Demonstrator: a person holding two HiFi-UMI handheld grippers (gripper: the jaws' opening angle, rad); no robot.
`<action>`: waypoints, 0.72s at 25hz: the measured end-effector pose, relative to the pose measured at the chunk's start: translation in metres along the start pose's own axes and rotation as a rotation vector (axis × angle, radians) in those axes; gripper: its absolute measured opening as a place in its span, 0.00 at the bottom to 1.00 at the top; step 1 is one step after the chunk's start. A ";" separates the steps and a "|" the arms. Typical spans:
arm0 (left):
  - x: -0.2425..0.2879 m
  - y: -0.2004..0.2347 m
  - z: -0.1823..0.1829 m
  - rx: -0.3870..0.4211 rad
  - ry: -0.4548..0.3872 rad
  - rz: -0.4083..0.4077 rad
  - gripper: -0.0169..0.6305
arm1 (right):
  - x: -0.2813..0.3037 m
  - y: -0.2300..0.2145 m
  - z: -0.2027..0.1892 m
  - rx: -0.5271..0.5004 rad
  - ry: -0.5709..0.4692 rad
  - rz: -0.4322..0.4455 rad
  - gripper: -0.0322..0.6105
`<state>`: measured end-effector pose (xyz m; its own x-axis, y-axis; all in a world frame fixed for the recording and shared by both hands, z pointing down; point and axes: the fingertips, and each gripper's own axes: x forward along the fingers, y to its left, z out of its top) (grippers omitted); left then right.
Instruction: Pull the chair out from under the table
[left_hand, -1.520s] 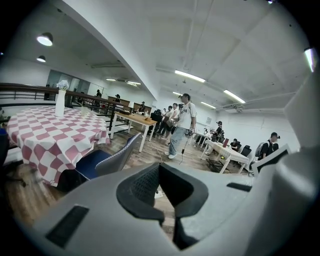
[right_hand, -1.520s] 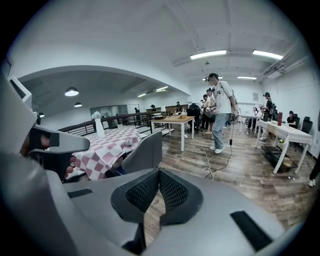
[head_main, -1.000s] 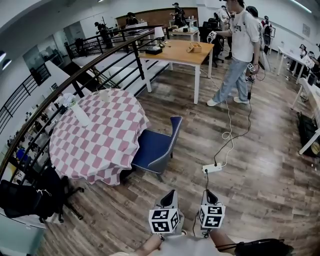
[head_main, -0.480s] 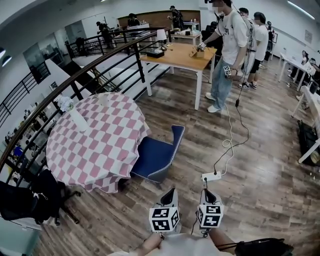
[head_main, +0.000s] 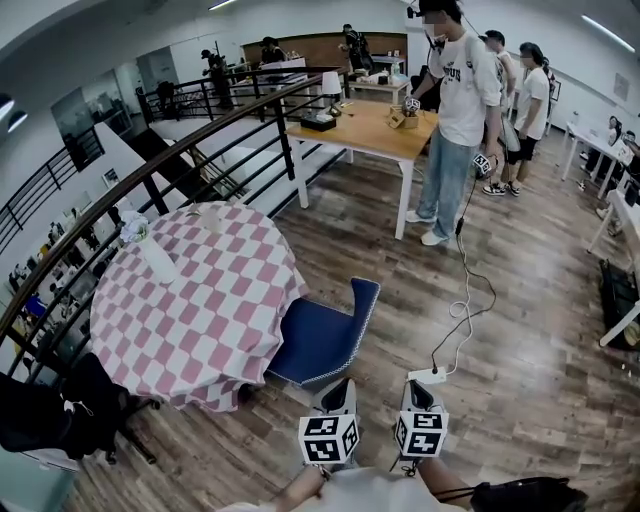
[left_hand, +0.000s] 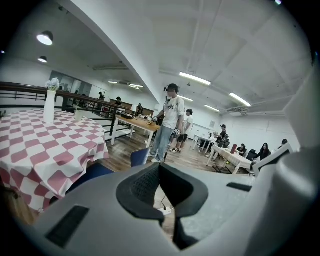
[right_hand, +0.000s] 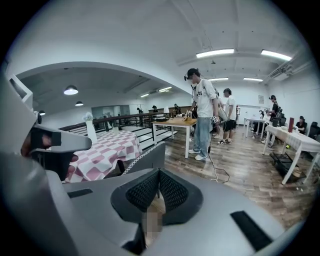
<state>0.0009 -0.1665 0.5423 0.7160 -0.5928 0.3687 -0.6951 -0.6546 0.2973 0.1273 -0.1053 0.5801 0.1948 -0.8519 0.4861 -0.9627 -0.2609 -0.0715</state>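
A blue upholstered chair (head_main: 322, 338) stands with its seat partly under the round table (head_main: 190, 300), which wears a pink-and-white checked cloth. Its backrest (head_main: 362, 308) faces me. My left gripper (head_main: 341, 387) and right gripper (head_main: 418, 386) are side by side at the bottom of the head view, just short of the chair and touching nothing. Both are shut and empty. In the left gripper view the shut left gripper (left_hand: 159, 169) points past the chair's blue back (left_hand: 140, 156). In the right gripper view the right gripper (right_hand: 159, 174) has the chair's grey back (right_hand: 146, 157) just beyond it.
A white power strip (head_main: 432, 375) with a cable lies on the wood floor right of my grippers. A white vase (head_main: 158, 257) stands on the round table. A curved black railing (head_main: 200, 140) runs behind it. People (head_main: 455, 110) stand by a wooden table (head_main: 365, 125). A black office chair (head_main: 50, 410) sits bottom left.
The chair and round table have drawn nearer to my grippers as I moved toward them. Both grippers stayed shut and side by side. The people at the wooden table shifted.
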 end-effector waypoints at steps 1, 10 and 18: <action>0.005 0.004 0.004 -0.001 -0.004 -0.001 0.03 | 0.006 0.000 0.003 0.000 -0.001 -0.004 0.08; 0.044 0.029 0.019 -0.026 0.001 -0.021 0.03 | 0.048 0.000 0.024 -0.006 0.006 -0.025 0.08; 0.062 0.049 0.004 -0.081 0.045 -0.012 0.03 | 0.060 -0.009 0.009 0.018 0.056 -0.061 0.08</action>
<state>0.0113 -0.2368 0.5762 0.7217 -0.5624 0.4035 -0.6909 -0.6202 0.3714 0.1492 -0.1580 0.6023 0.2416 -0.8076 0.5380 -0.9458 -0.3200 -0.0556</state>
